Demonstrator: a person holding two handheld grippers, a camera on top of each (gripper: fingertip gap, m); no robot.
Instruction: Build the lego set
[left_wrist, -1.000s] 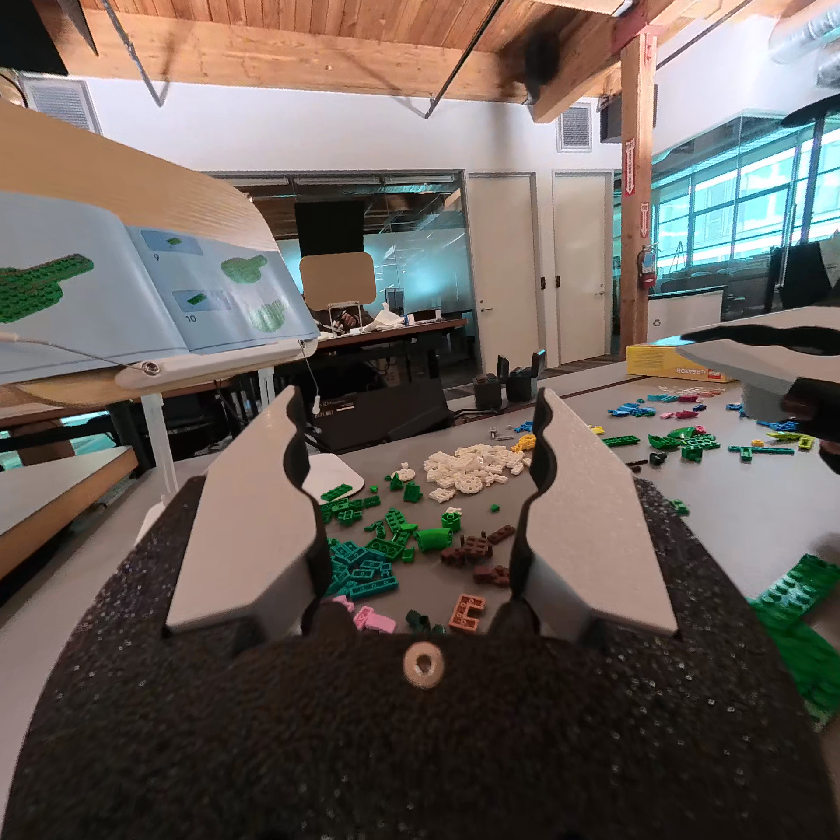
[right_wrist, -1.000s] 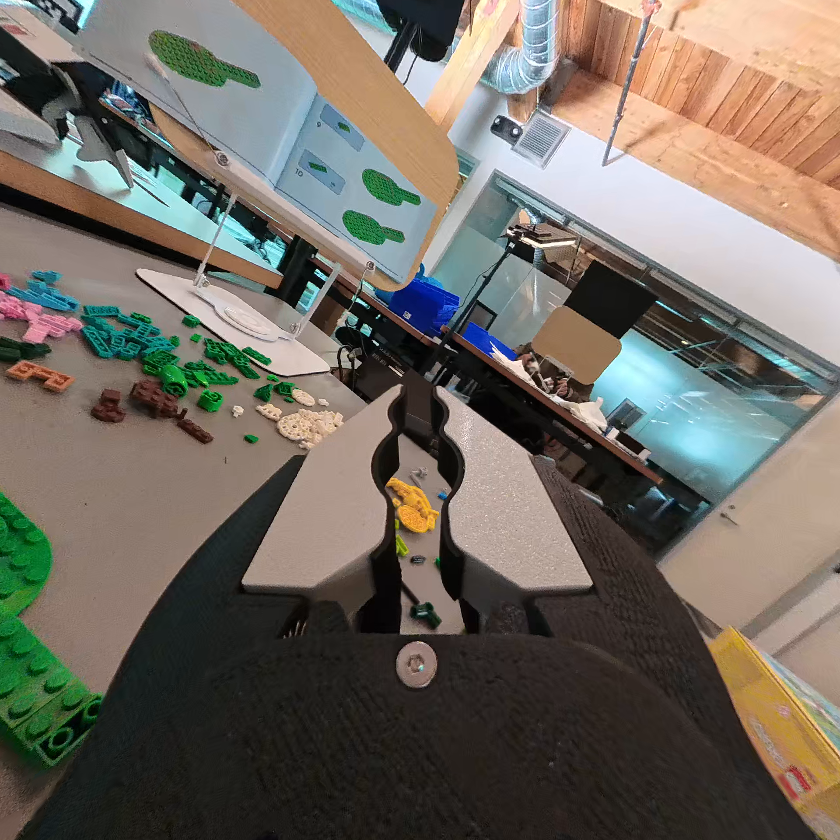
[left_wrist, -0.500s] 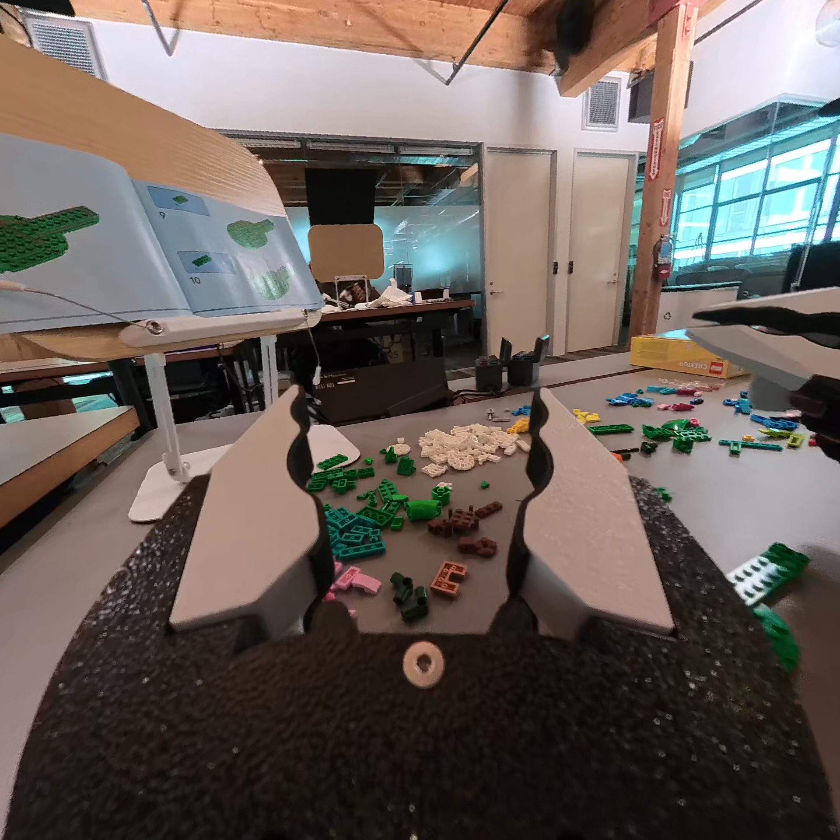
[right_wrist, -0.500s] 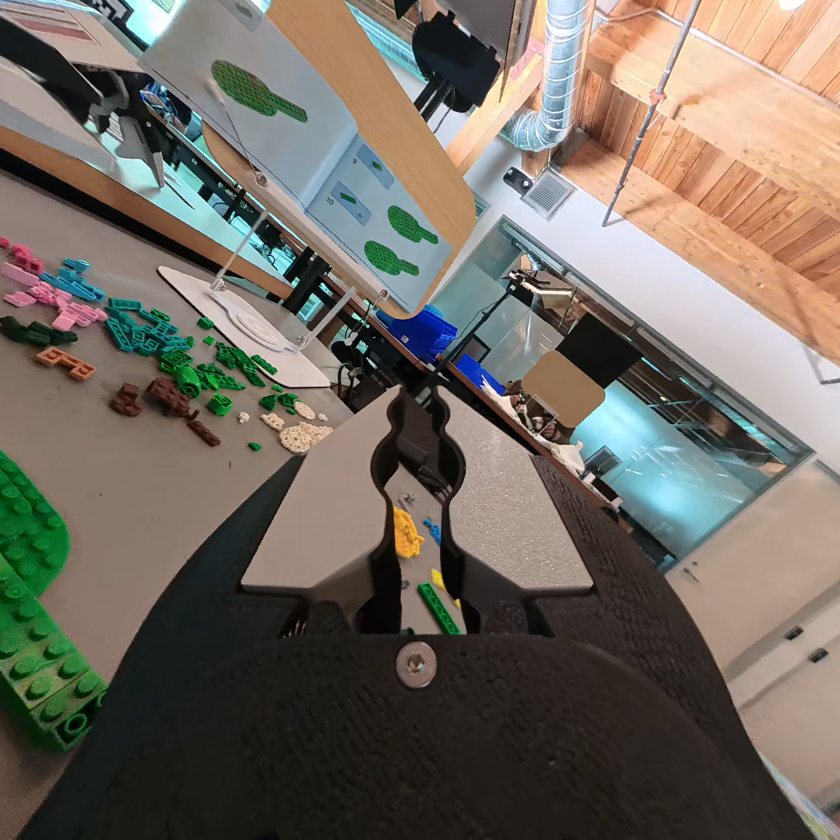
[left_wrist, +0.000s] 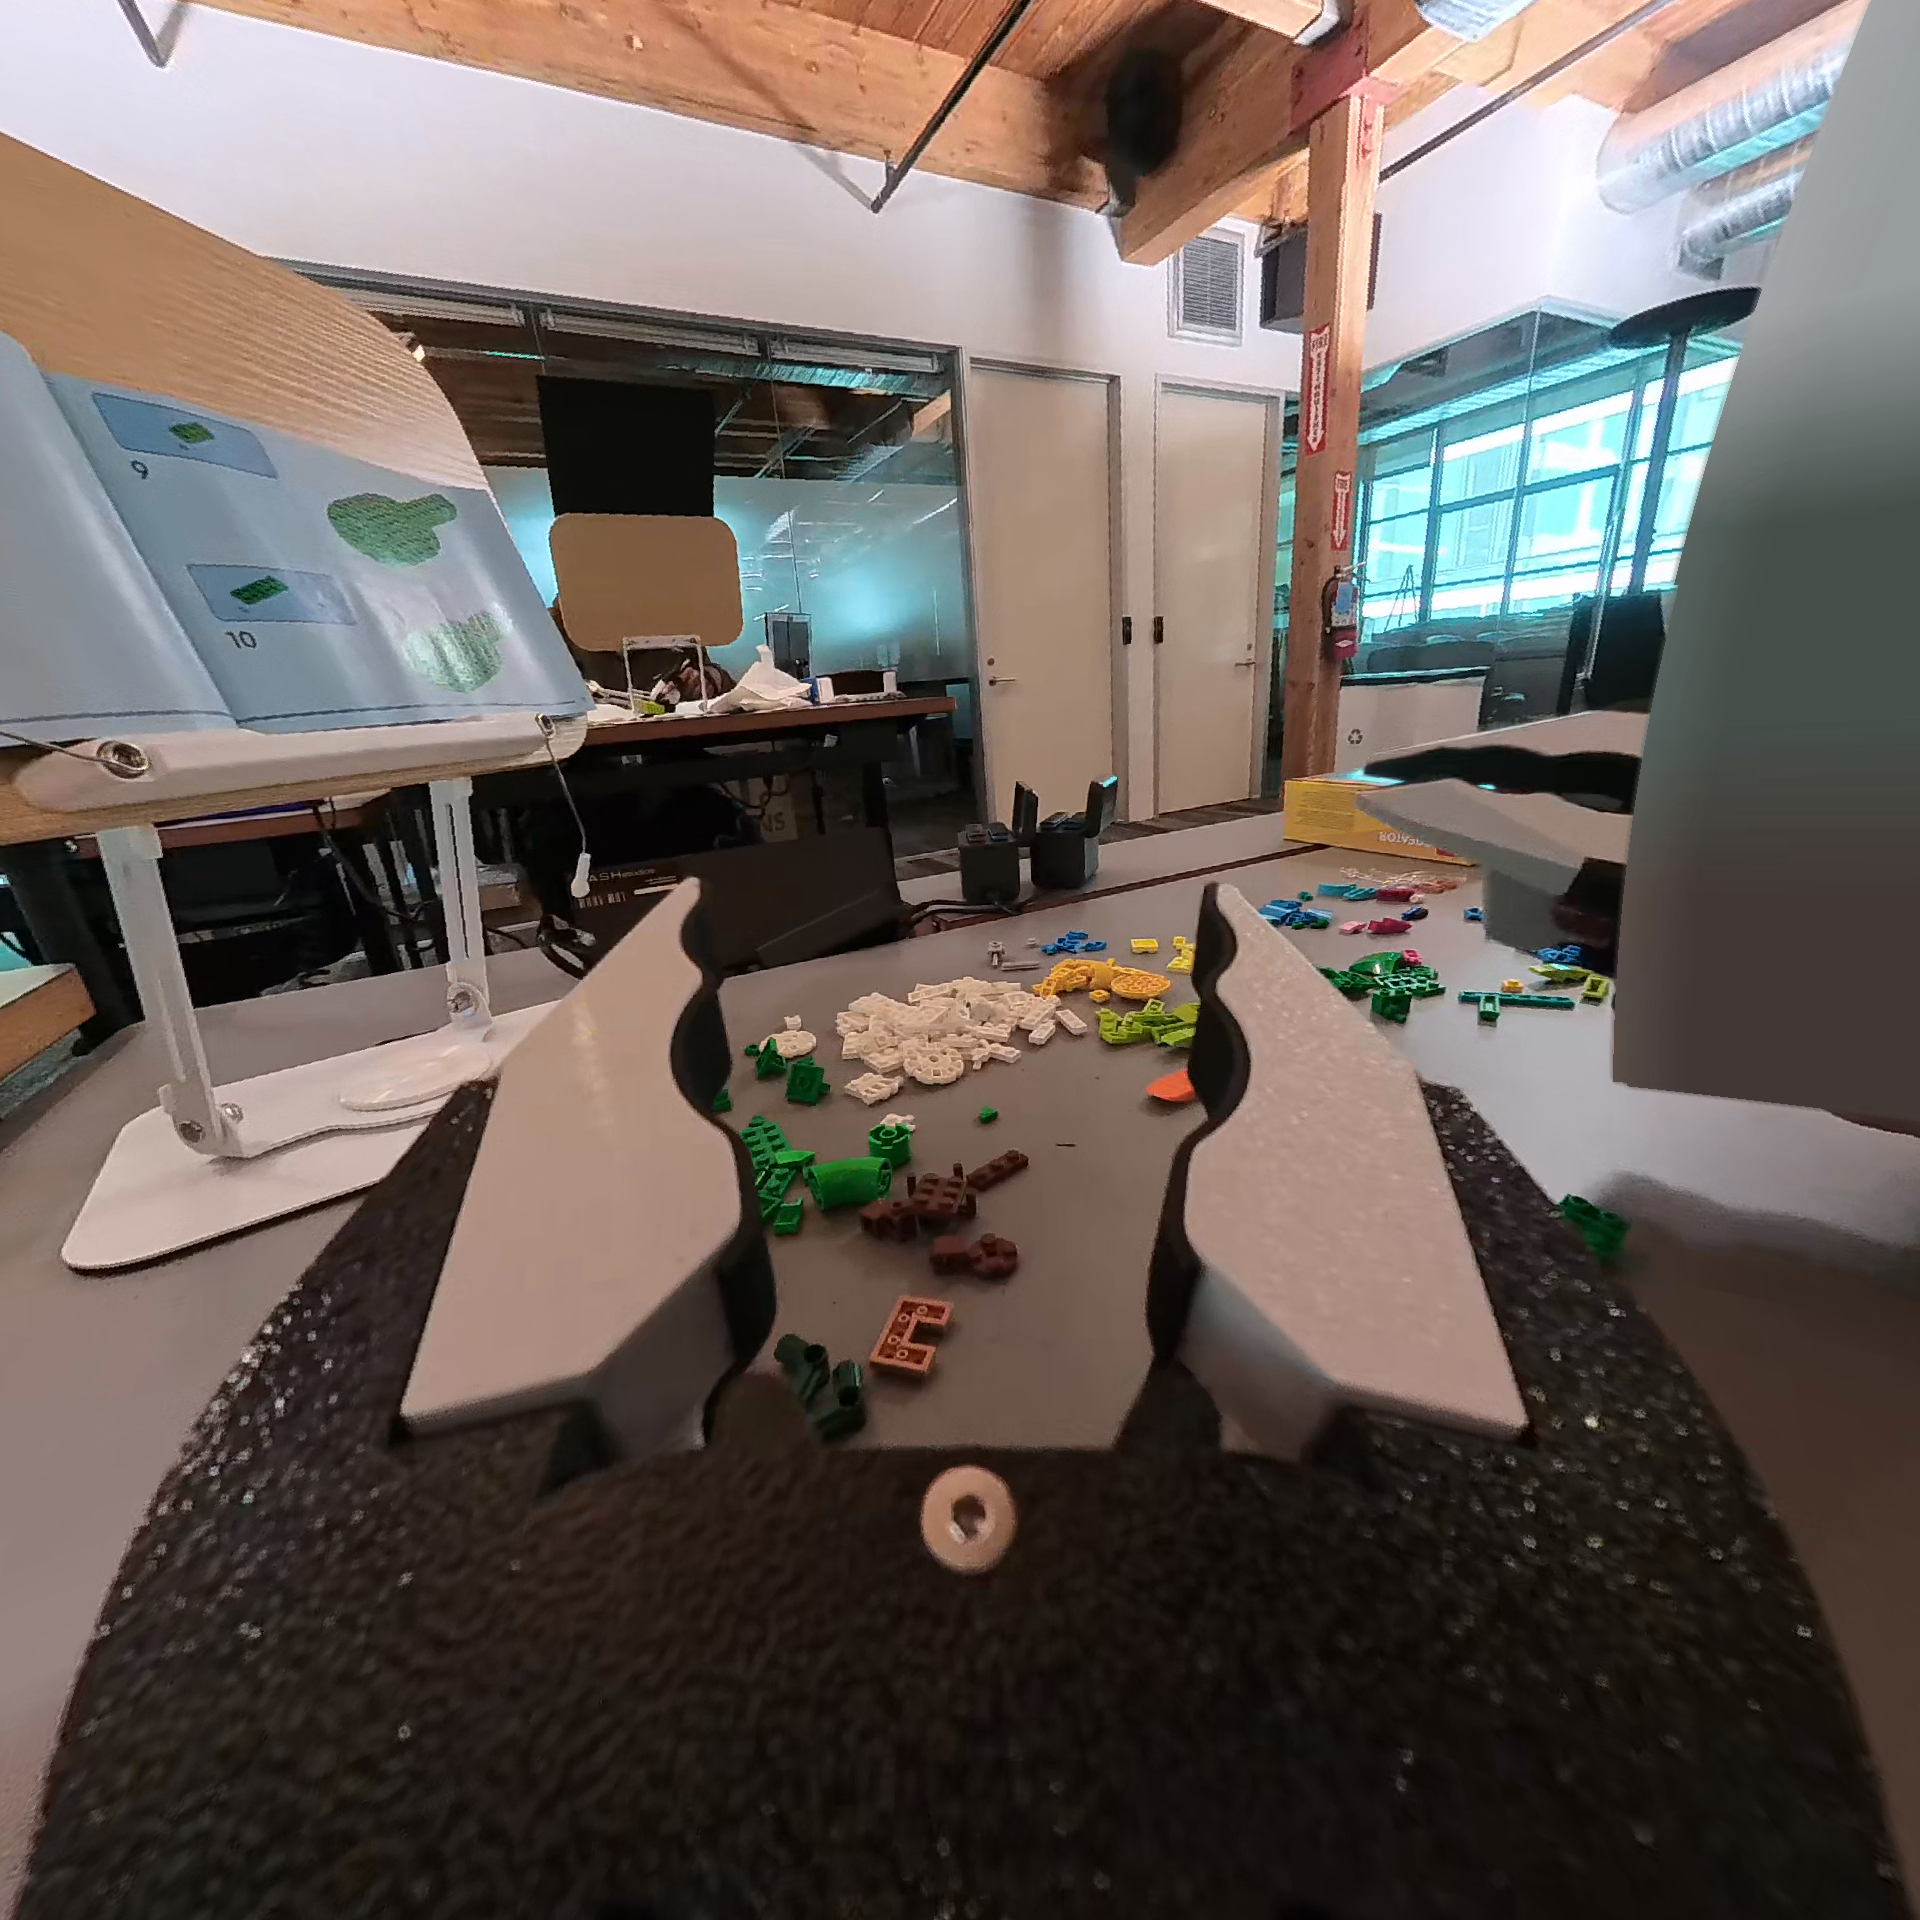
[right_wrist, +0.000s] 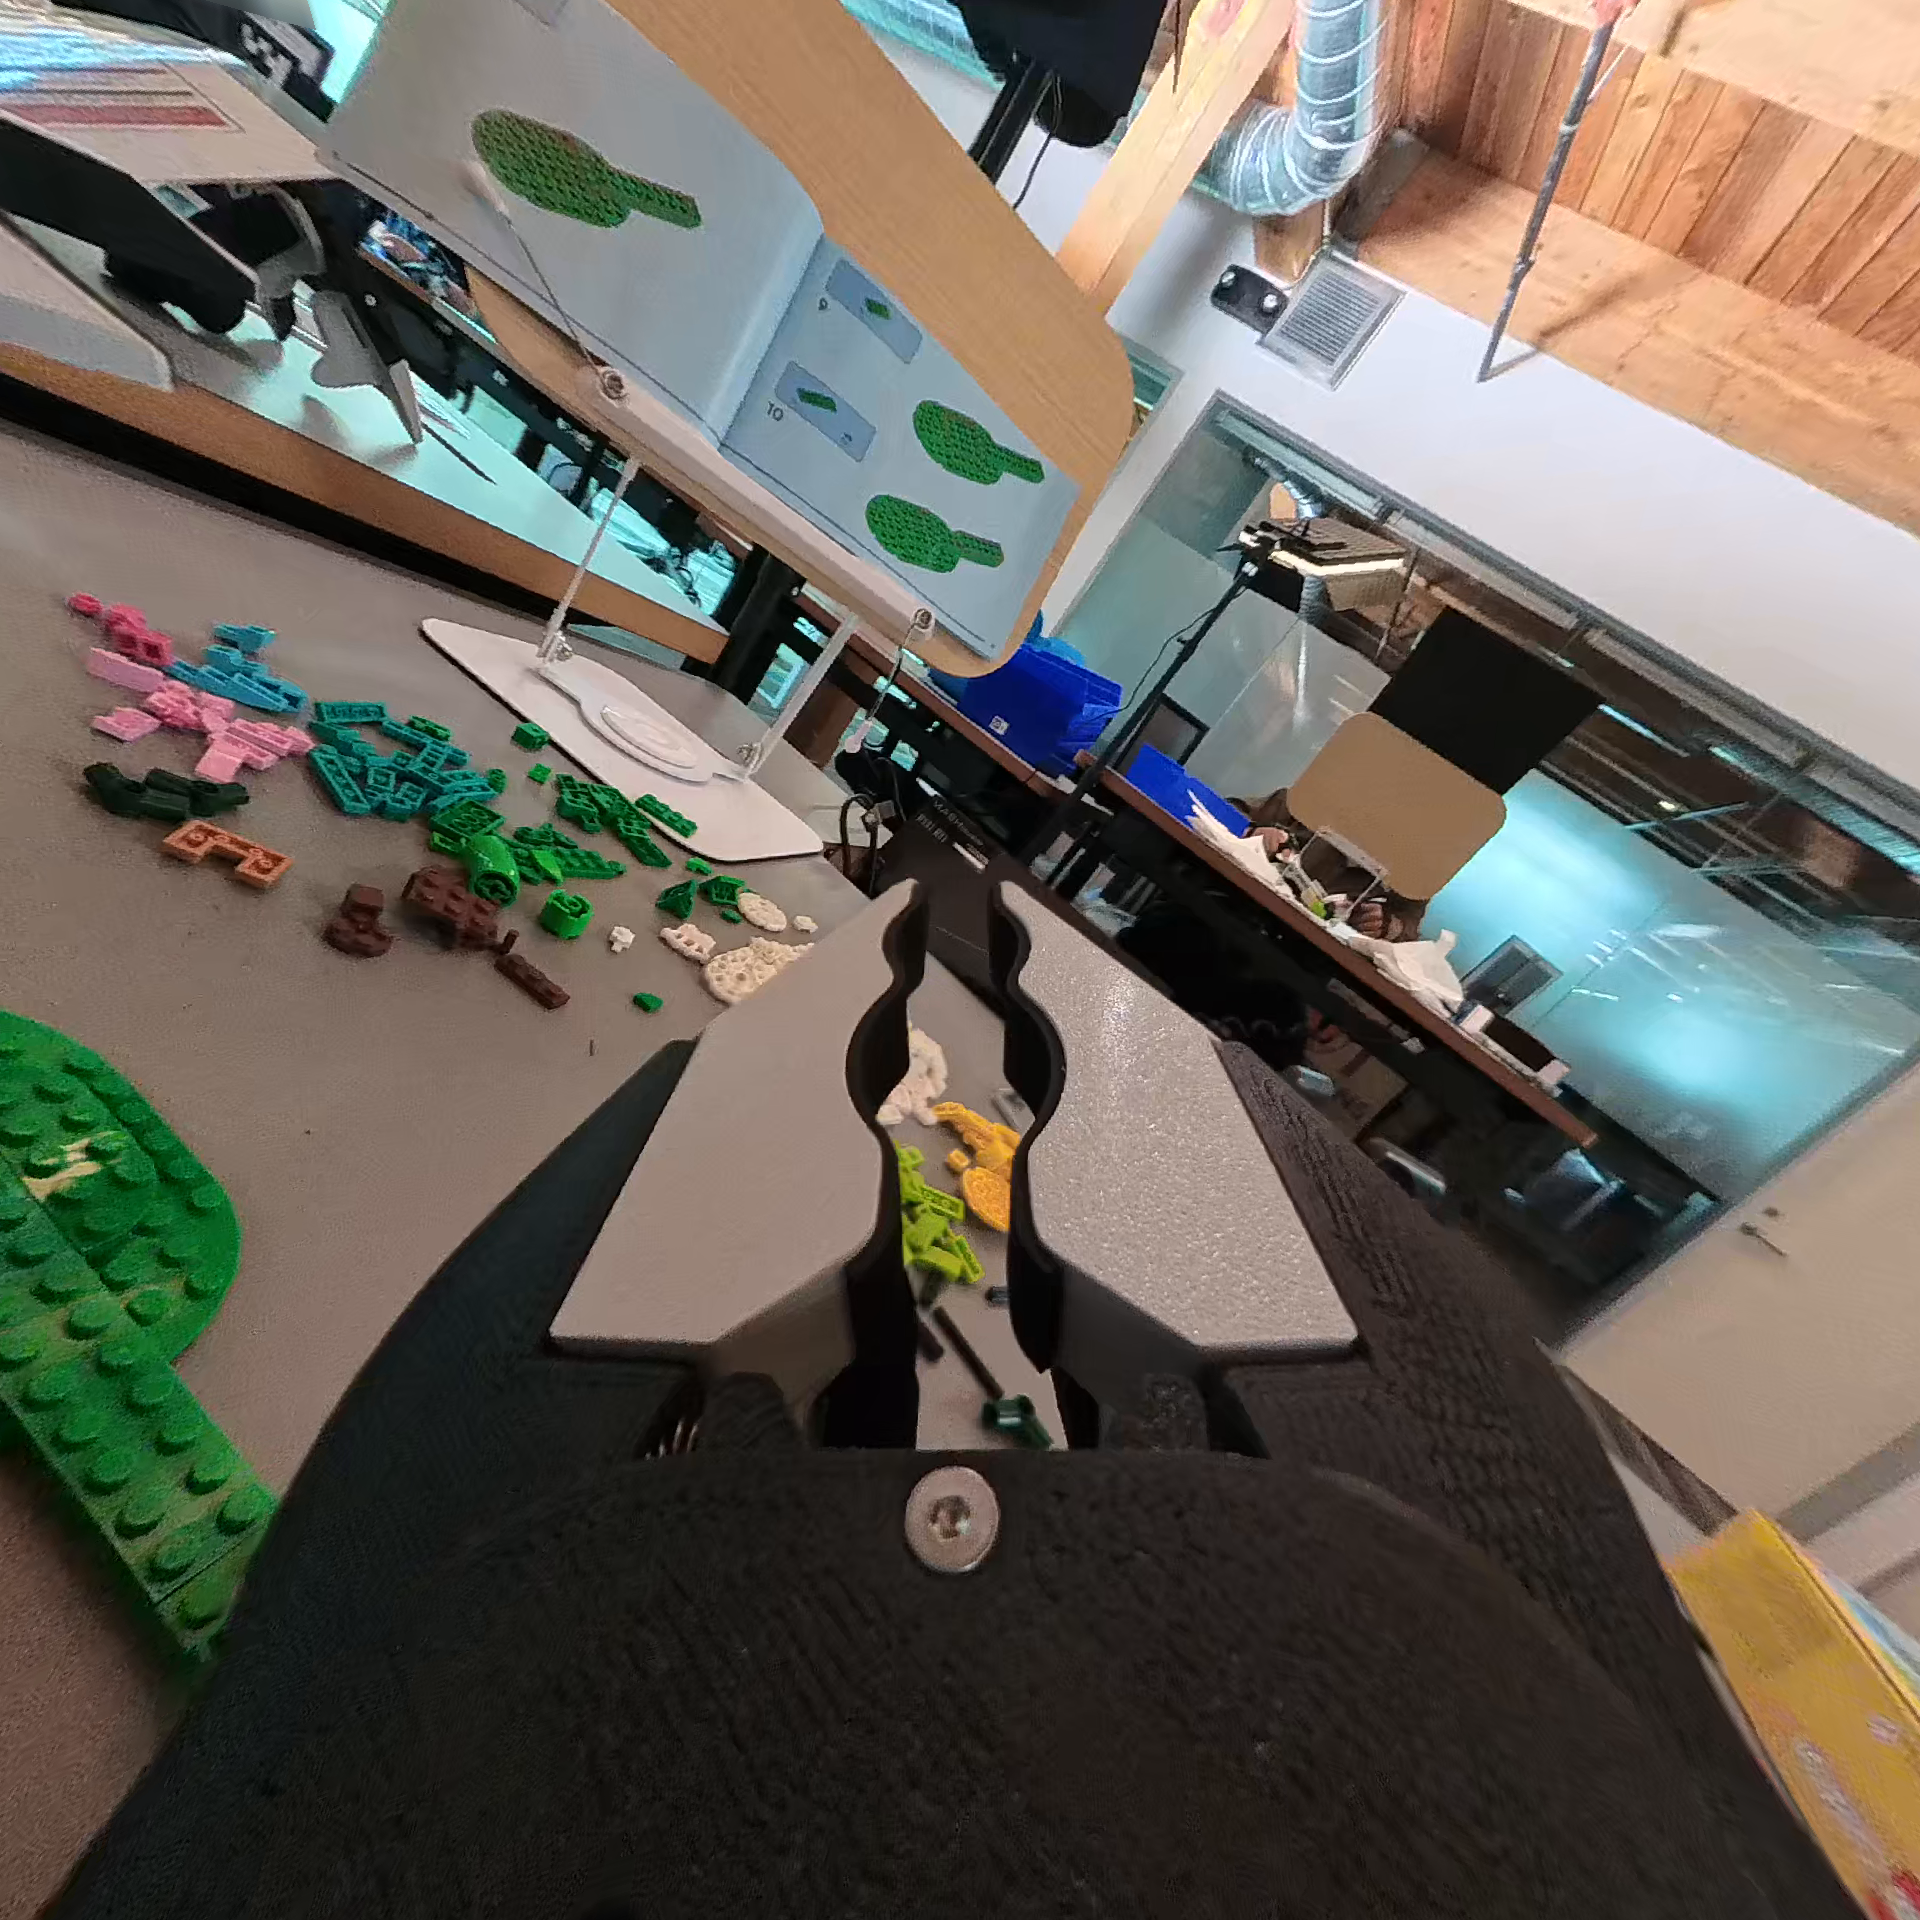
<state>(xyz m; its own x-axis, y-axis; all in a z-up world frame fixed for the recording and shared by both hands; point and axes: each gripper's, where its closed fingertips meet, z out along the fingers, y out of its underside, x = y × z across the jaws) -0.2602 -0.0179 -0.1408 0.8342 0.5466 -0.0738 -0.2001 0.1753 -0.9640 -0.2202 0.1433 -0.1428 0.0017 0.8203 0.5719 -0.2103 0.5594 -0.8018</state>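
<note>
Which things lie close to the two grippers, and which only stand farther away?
Close: left gripper, jaws wide, nearest brown plastic bricks; right gripper nearest lime-green plastic bricks; green studded baseplate.
Farther: pale blue instruction booklet on white stand; yellow cardboard box; two black cases.

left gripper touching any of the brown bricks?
Apart. Left wrist view: left gripper hangs wide open above the table, brown bricks lying on the surface between the fingers, clear of both.
</note>
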